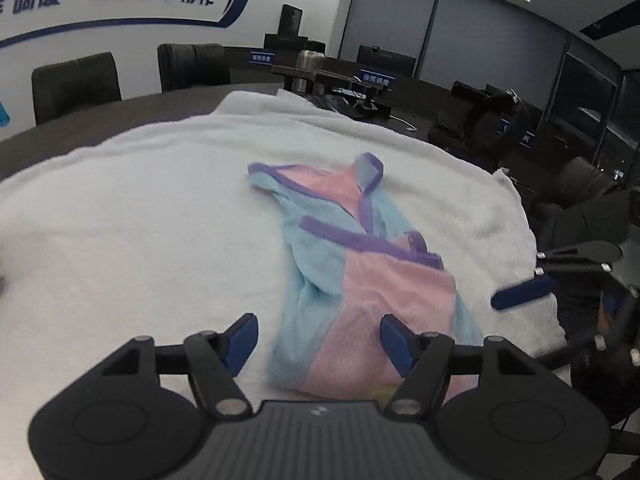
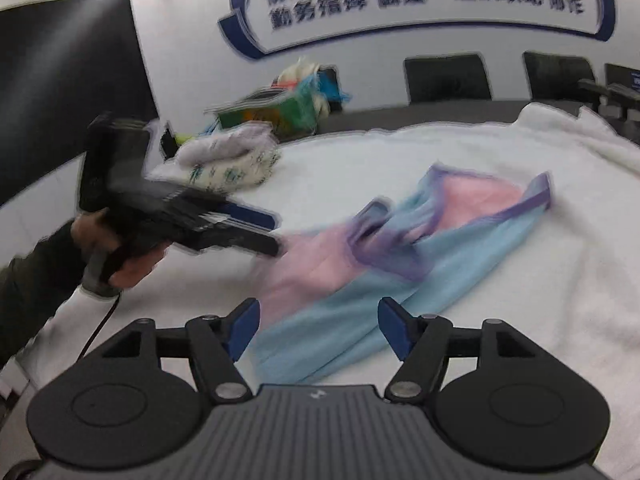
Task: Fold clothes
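I see my left hand-held gripper [image 1: 318,338] and right hand-held gripper [image 2: 319,328] both with jaws apart, gripping nothing. The pink-and-blue garment [image 1: 360,264] lies rumpled on the white towel [image 1: 140,220] covering the bench.

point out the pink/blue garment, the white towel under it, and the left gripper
pink/blue garment [image 1: 360,264], left wrist view, purple trim band.
white towel [image 1: 140,220], left wrist view, bare area left of garment.
left gripper [image 2: 276,236], right wrist view, between its fingertips.
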Tool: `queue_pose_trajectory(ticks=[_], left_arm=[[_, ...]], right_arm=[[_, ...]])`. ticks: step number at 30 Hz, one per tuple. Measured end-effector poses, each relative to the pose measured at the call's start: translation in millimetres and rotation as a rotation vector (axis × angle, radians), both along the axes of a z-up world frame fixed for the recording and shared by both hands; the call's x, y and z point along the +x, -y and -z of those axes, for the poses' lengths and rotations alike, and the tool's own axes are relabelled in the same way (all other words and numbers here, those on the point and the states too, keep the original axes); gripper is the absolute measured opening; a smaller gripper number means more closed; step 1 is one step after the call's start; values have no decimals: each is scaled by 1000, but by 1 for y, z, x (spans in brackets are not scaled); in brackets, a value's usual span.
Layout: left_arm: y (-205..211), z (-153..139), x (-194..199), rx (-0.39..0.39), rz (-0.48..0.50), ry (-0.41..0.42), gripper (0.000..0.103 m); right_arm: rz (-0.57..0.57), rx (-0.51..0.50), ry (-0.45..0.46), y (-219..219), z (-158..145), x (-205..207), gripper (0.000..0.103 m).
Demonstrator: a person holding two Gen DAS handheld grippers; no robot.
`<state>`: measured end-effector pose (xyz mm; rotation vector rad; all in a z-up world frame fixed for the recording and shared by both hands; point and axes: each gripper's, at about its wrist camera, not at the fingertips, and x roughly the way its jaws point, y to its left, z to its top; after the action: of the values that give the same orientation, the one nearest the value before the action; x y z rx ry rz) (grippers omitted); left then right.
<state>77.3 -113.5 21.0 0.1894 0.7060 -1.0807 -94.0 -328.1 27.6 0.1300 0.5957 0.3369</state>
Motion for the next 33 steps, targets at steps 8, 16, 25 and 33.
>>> queue_pose_trajectory(ticks=[8, 16, 25, 33], left_arm=[[-26, 6, -15, 27, -103, -59, 5], [-81, -4, -72, 39, -226, -86, 5], [-131, -7, -132, -52, -349, -123, 13], [-88, -65, -56, -66, -337, -29, 49]], right_arm=[[7, -126, -5, -51, 25, 11, 5], [-158, -30, -75, -73, 13, -16, 5], [-291, 11, -135, -84, 4, -51, 14], [22, 174, 55, 13, -45, -31, 64]])
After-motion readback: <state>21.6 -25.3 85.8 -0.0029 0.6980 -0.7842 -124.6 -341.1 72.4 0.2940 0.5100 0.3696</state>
